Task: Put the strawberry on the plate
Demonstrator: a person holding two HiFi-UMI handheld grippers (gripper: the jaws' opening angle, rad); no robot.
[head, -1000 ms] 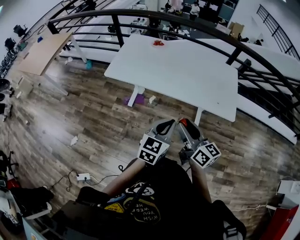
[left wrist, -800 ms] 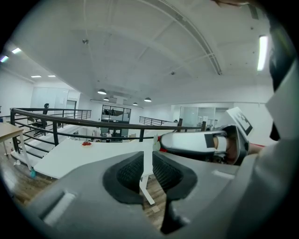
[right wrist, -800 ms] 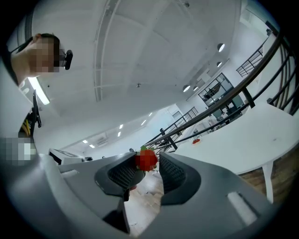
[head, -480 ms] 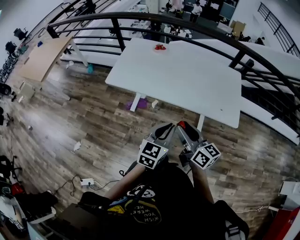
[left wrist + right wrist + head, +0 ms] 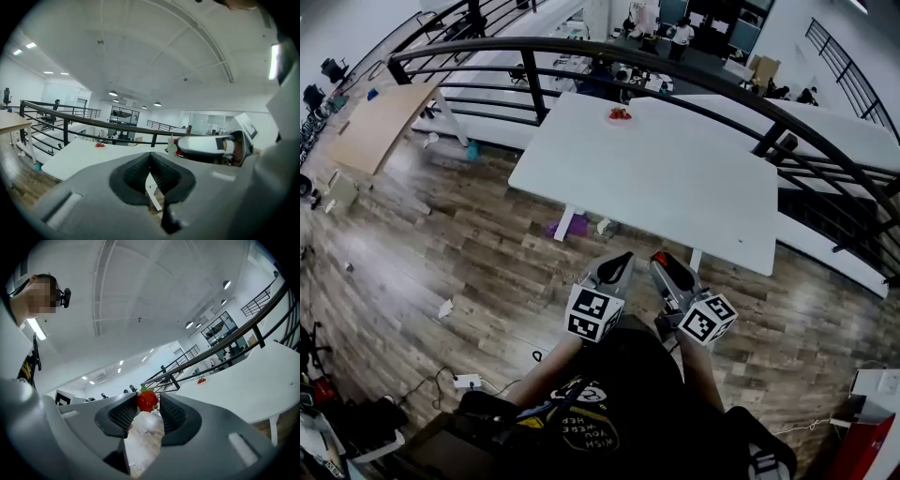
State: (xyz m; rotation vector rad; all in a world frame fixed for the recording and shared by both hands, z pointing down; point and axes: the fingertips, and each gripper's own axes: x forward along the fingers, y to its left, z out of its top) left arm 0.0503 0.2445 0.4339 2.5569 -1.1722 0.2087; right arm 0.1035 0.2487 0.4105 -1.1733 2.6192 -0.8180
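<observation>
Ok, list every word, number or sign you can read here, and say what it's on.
"WISH YOU WERE HERE": upside down and partly blurred, so not certain, on the person's black shirt.
Square coded markers, no letters: on the left gripper and right gripper.
Nothing else is readable.

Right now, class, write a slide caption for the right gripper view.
Right gripper shut on a strawberry, facing a white table beside a black railing.

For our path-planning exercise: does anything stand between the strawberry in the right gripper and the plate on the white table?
Nothing visible does. The strawberry sits in the right gripper; only wooden floor and the bare top of the white table lie before the plate at its far edge.
</observation>
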